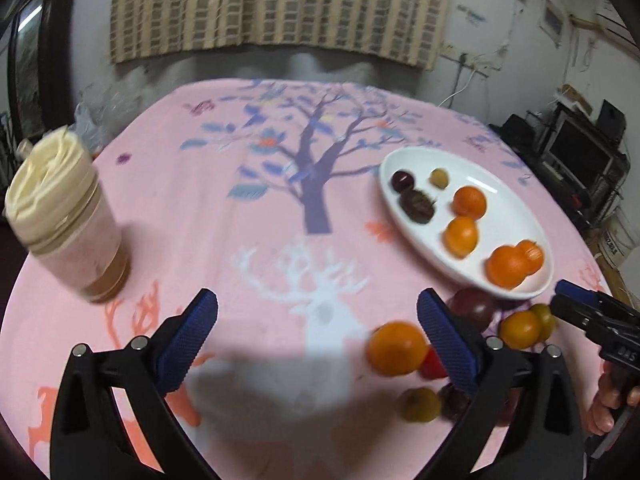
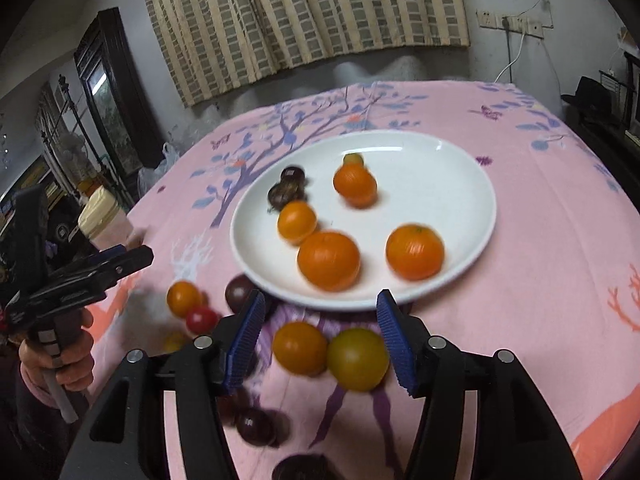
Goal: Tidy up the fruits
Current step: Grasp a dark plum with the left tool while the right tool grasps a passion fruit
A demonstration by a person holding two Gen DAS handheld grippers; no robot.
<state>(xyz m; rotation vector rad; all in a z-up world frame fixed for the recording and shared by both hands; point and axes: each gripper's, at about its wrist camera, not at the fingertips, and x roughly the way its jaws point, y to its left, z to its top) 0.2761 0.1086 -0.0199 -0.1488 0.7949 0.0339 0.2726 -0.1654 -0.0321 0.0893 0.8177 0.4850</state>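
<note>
Lining up on the loose fruit looks like the step in hand here. In the right wrist view, the right gripper (image 2: 322, 336) has its jaws spread wide with nothing in them, and two pieces sit between the blue pads (image 2: 245, 340) at lower centre: an orange cherry tomato (image 2: 300, 347) touching a yellow-green tomato (image 2: 357, 359). The white plate (image 2: 460, 184) lies just beyond them in the middle of the frame, already carrying several orange and a few dark fruits.

Since those two are touching, closing on both at once would probably squirt one out sideways. Better bet: shift so only one sits between the pads, close gently (they look soft and round, so they'll roll), then lift over the plate rim and set it in a bare patch on the right side.

The left gripper (image 1: 318, 336) is wide open too, holding nothing, hovering over the pink tablecloth (image 1: 224, 240) on the counter. An orange tomato (image 1: 397, 347) sits by its right finger, with more loose fruit at lower right. A lidded jar (image 1: 66, 216) stands at the left edge, well apart from everything.

Writing-wise, the only thing there is some embossed lettering on the other gripper's body at the right edge of the left wrist view, too blurry to read properly.
</note>
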